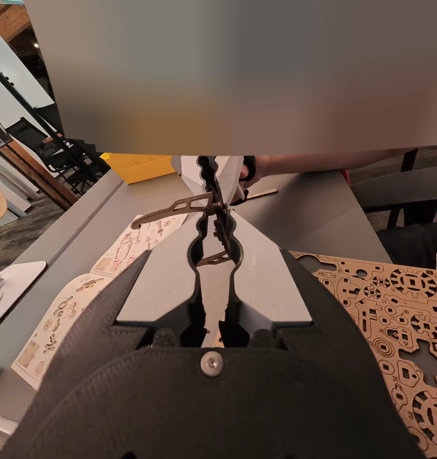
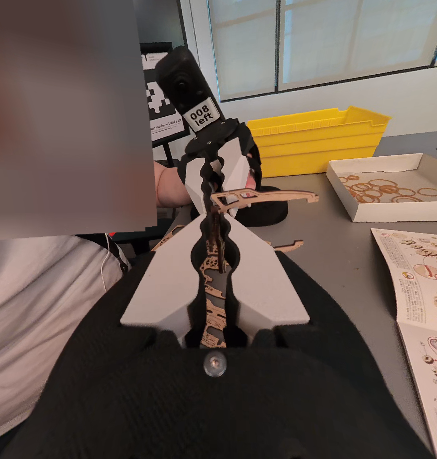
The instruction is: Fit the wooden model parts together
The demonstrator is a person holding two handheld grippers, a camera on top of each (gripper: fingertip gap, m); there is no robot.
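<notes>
My two grippers meet tip to tip above the grey table (image 1: 299, 218). My left gripper (image 1: 217, 215) is shut on a dark, notched wooden part (image 1: 221, 233), seen edge-on between its pads. My right gripper (image 2: 215, 219) is shut on a dark wooden part (image 2: 216, 243), also edge-on. A long, pale wooden arm piece (image 2: 262, 196) sticks out sideways where the tips meet. It points left in the left wrist view (image 1: 172, 208). I cannot tell which gripper bears it. Each view shows the other gripper beyond: the right (image 1: 220, 196) and the left (image 2: 217, 210).
A laser-cut sheet of wooden parts (image 1: 386, 310) lies below the grippers. An open instruction booklet (image 2: 411, 273) lies beside it. A yellow bin (image 2: 316, 141) and a white tray of wooden rings (image 2: 386, 191) stand at the back. A spare arm piece (image 2: 287, 246) lies on the table.
</notes>
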